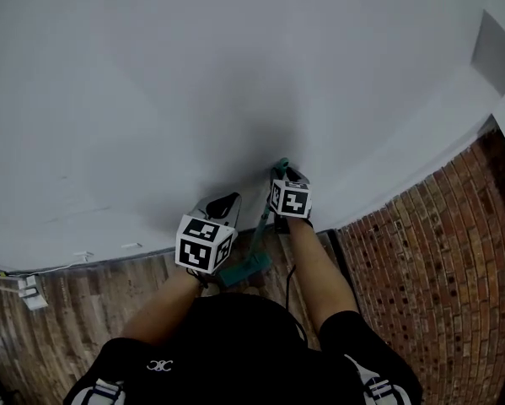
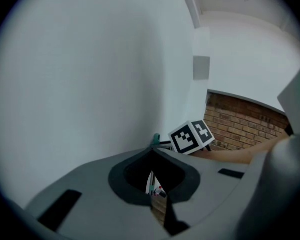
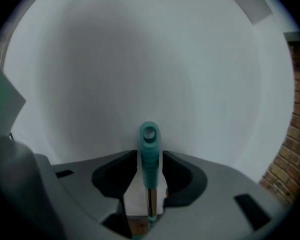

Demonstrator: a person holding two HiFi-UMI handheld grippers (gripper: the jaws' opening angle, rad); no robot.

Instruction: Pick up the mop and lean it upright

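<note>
Soft, dimmish light; a broad grey shadow pools on the white wall (image 1: 151, 74). Both gripper views bulge, corners black; near parts look blurred, perhaps out of focus.

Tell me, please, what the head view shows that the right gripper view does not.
Only the head view: the mop head on the wood floor, the left gripper and the person's arms. Only the right gripper view: the hole in the teal handle tip, which stands between the right gripper's parted jaws. Both: the mop pole, the white wall and the brick wall.
</note>
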